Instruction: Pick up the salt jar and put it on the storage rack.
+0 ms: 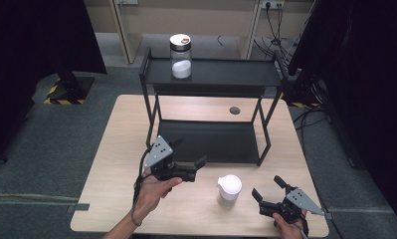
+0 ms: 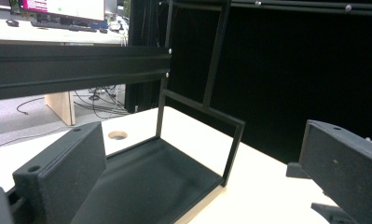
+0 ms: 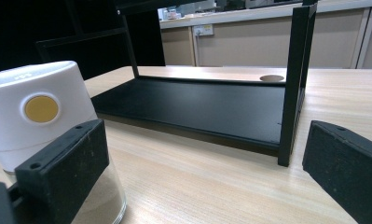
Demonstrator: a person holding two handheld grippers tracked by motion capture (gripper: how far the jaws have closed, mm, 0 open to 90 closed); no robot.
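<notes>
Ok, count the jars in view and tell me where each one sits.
2. One jar with a dark lid stands on the rack's top shelf, at its left end. One white-lidded jar stands on the table in front of the rack, between the two hand-held grippers. None looks hidden.

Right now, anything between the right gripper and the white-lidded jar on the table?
Nothing visible. The right gripper is open, with bare table between it and the white-lidded jar. In the right gripper view the jar sits just beyond one jaw.
</notes>
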